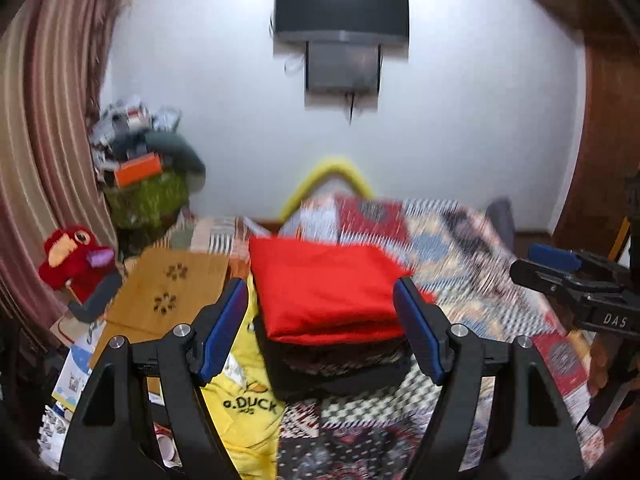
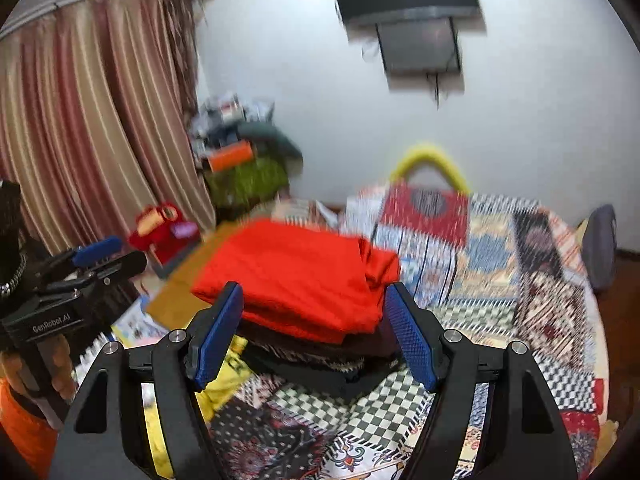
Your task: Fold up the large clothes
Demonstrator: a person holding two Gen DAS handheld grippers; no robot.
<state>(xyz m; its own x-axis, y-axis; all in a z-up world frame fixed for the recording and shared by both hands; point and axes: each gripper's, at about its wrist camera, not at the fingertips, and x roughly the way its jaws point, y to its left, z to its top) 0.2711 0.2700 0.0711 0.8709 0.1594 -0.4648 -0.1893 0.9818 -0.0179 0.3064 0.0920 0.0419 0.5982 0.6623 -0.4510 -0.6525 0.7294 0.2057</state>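
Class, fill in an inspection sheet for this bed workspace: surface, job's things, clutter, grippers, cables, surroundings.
Surface: patchwork bedspread, blurred by motion.
Job's things: folded red garment on top of a stack of dark folded clothes; yellow duck-print garment beside the stack.
Clutter: red plush toy, cardboard sheet, heaped pile by the wall.
Grippers: left gripper open, empty; right gripper open, empty.
Cables: one hanging below the wall-mounted TV.
Surroundings: striped curtain, white wall.

Dim indoor light, strong motion blur, fisheye bending at edges.
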